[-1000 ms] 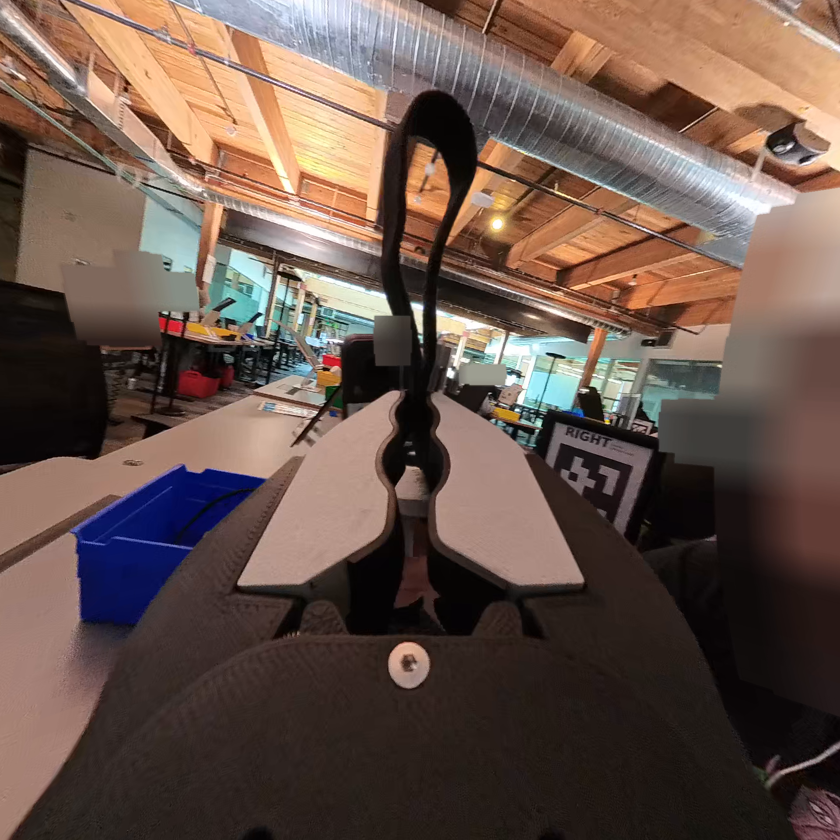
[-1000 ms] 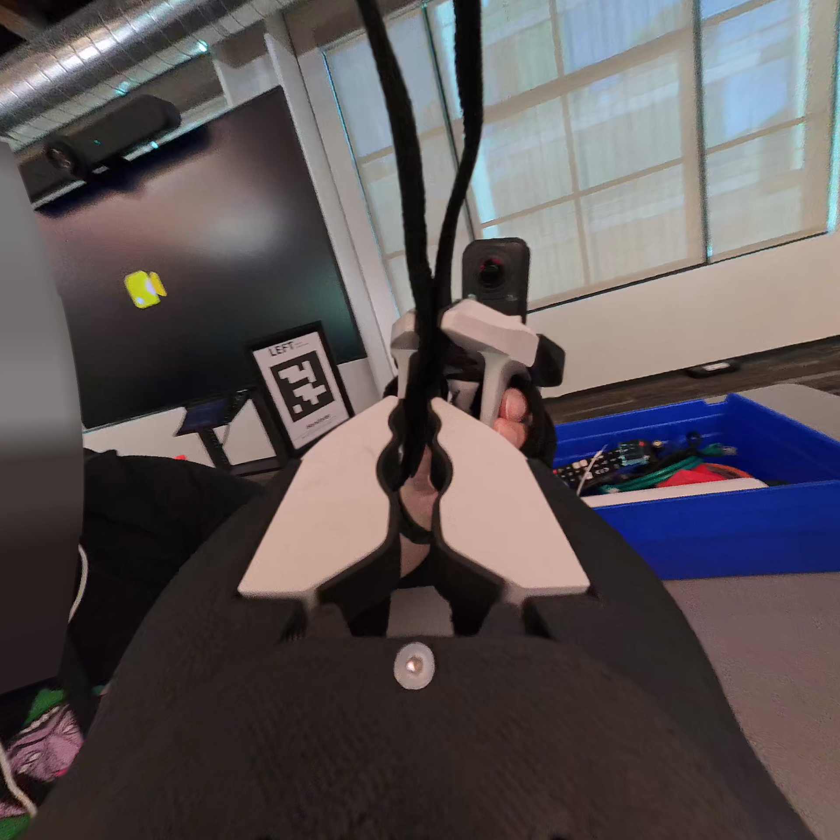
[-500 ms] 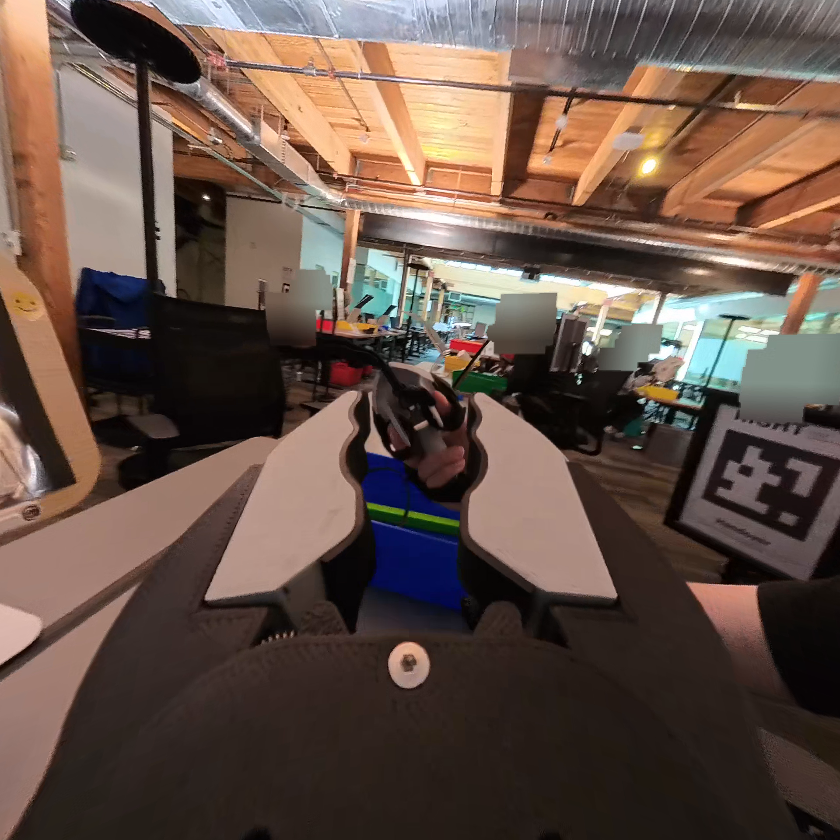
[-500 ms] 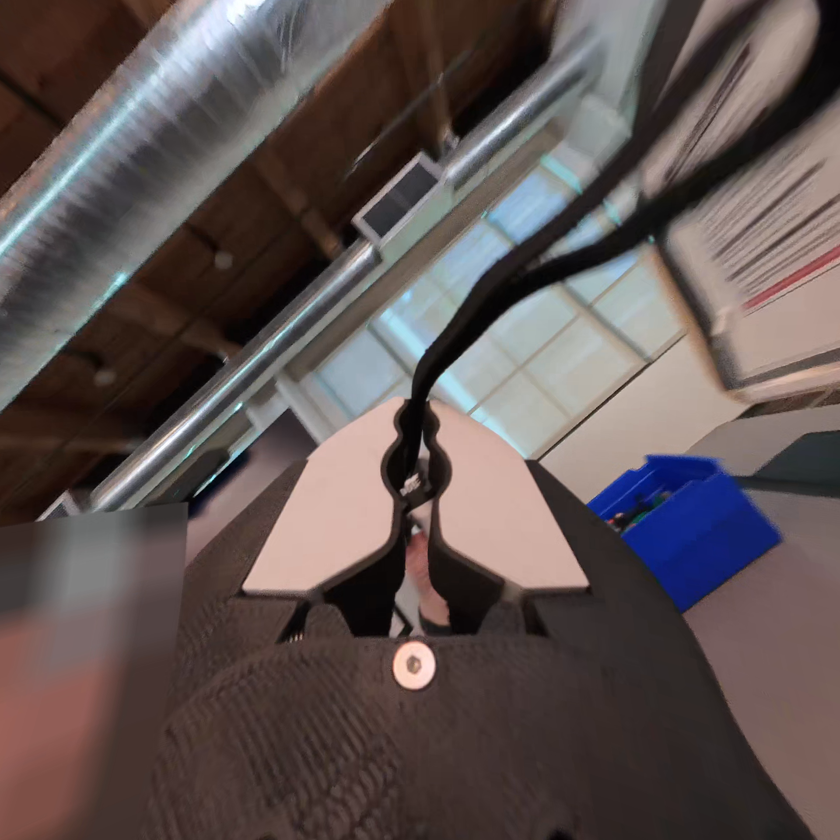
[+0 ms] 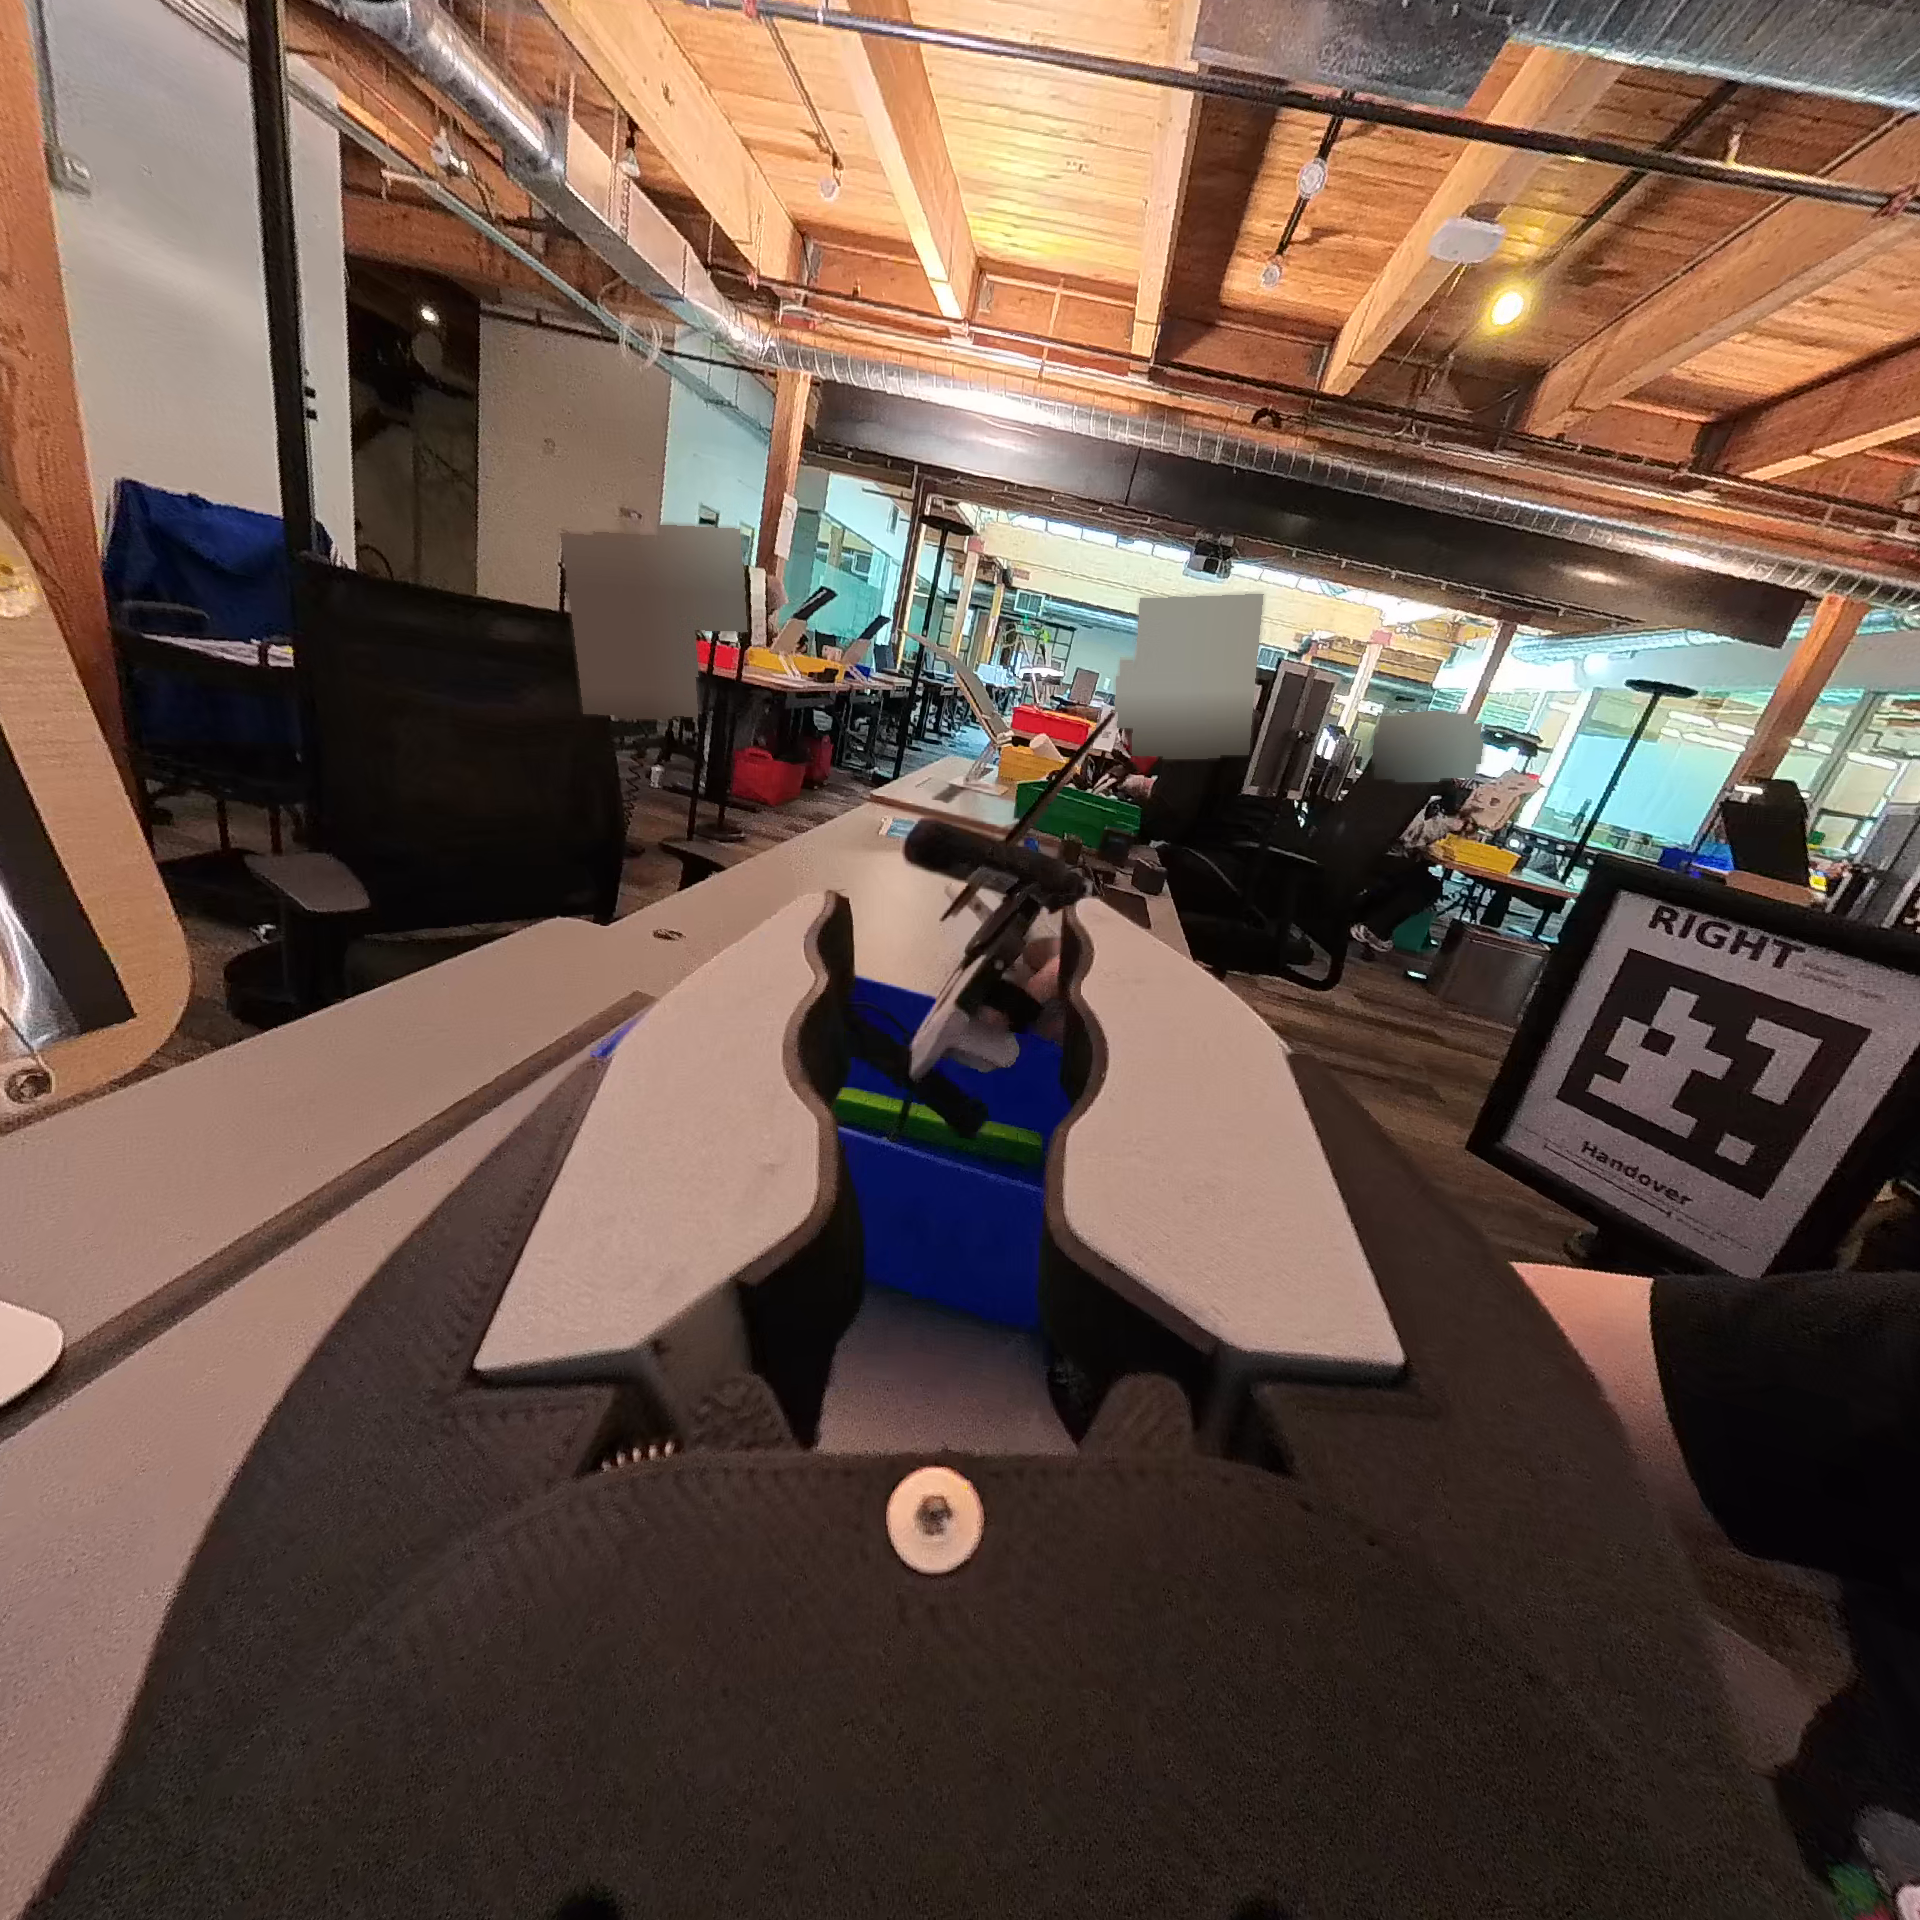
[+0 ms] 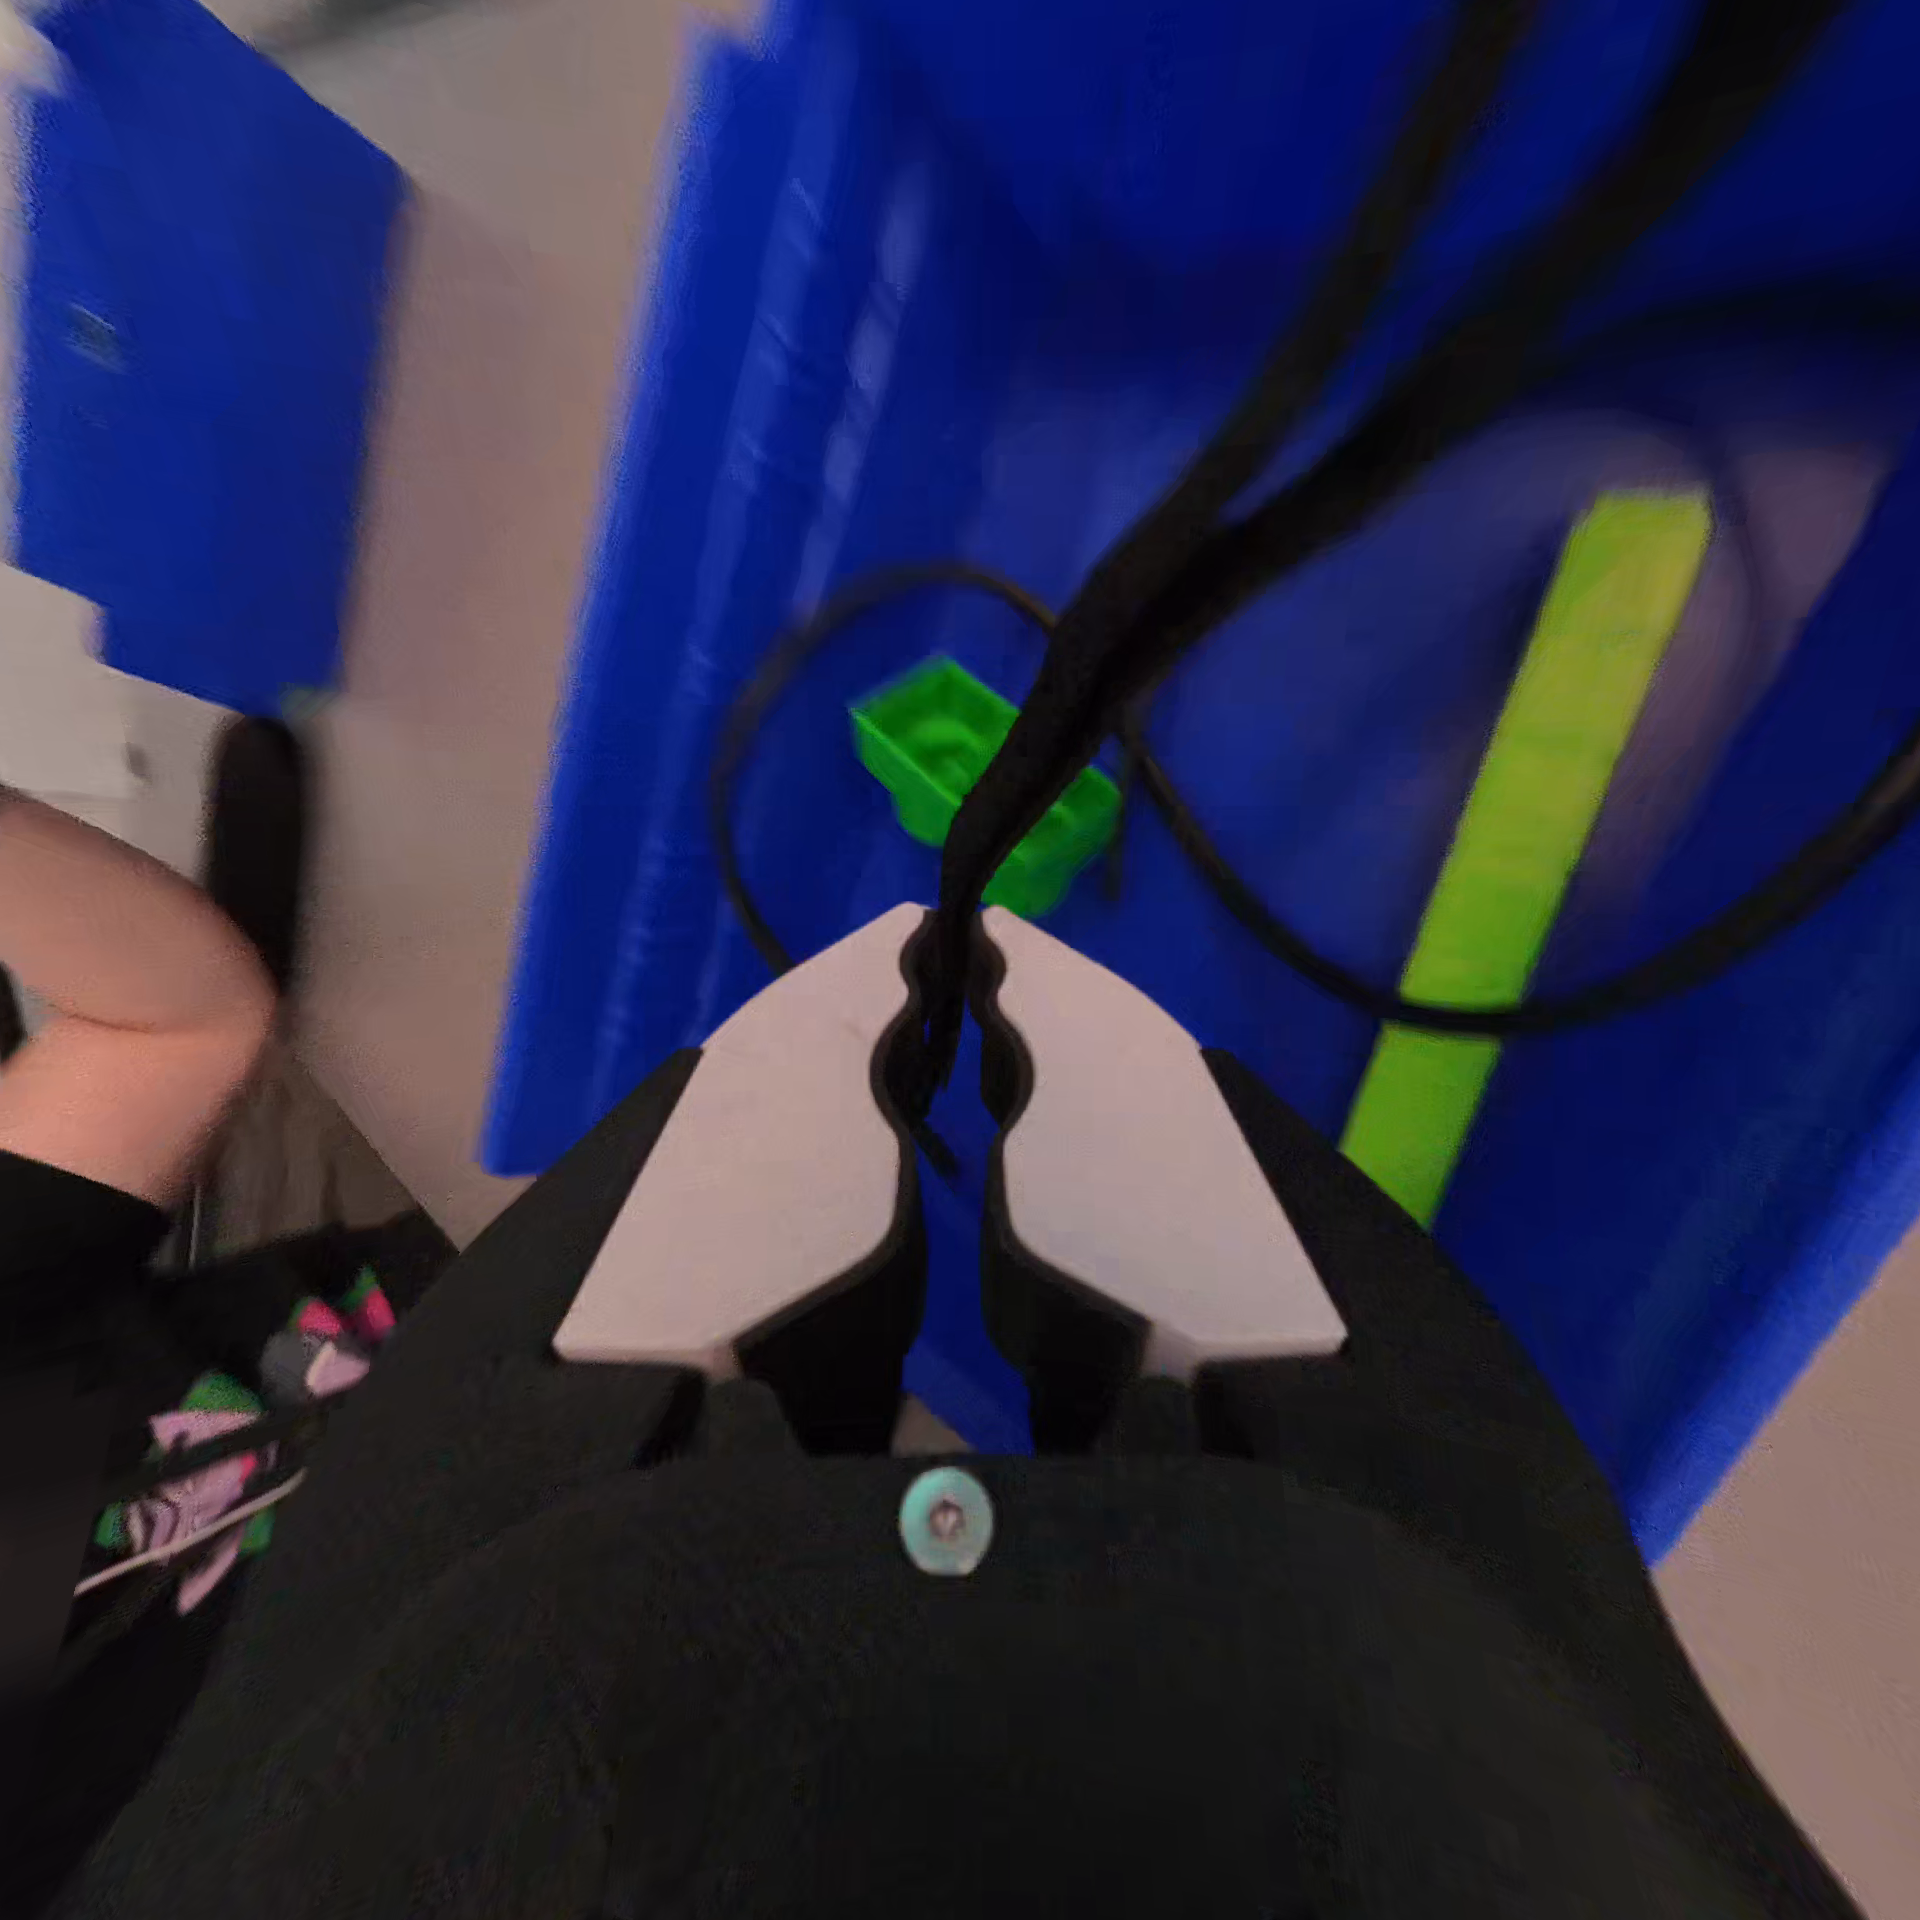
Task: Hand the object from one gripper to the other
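The right gripper [image 6: 945, 925] is clenched on a black cord [image 6: 1049, 717], whose 2 strands run up over the blue bin [image 6: 935, 208]. Inside the bin lie a green tray [image 6: 925, 748] and a lime strip [image 6: 1538, 769]. The left gripper [image 5: 951, 935] is released, holding nothing, aimed at the bin on the grey table [image 5: 260, 1101].

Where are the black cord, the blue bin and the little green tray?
black cord [image 6: 1023, 727], right wrist view, doubled strand above jaws
blue bin [image 6: 1195, 208], right wrist view, inner wall
green tray [image 6: 920, 743], right wrist view, open top
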Action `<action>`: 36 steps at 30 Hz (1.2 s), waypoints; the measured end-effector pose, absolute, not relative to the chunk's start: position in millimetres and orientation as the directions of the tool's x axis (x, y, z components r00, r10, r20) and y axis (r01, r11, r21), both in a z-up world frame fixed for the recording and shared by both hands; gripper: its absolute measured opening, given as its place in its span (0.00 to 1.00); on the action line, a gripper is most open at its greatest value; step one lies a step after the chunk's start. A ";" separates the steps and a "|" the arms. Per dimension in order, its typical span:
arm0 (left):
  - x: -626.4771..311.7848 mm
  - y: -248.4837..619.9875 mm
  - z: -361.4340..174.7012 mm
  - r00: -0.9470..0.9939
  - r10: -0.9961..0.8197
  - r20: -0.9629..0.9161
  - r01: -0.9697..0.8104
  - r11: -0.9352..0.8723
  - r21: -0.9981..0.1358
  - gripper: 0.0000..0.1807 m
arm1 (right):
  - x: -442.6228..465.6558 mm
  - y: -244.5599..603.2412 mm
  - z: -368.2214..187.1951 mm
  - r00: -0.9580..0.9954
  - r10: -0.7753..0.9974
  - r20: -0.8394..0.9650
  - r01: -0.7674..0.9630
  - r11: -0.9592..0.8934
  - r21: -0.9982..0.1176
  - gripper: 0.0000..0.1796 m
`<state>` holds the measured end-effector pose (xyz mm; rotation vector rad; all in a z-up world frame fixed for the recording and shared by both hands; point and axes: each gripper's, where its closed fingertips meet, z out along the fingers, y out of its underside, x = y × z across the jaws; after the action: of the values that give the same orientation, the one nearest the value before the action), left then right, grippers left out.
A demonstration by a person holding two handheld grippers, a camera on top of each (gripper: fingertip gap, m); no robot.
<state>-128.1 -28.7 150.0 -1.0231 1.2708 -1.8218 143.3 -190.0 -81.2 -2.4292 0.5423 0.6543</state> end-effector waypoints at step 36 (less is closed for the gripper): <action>-308.3 262.2 -52.6 0.653 -0.741 -0.156 -0.669 -0.468 -0.577 0.29 | 143.8 -169.1 22.5 0.944 -0.293 -0.151 -0.308 -0.623 -0.719 0.19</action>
<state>-308.3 262.2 -52.6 -2.2580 1.0894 -0.1537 143.8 -169.1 22.5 -2.2783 0.4217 0.0243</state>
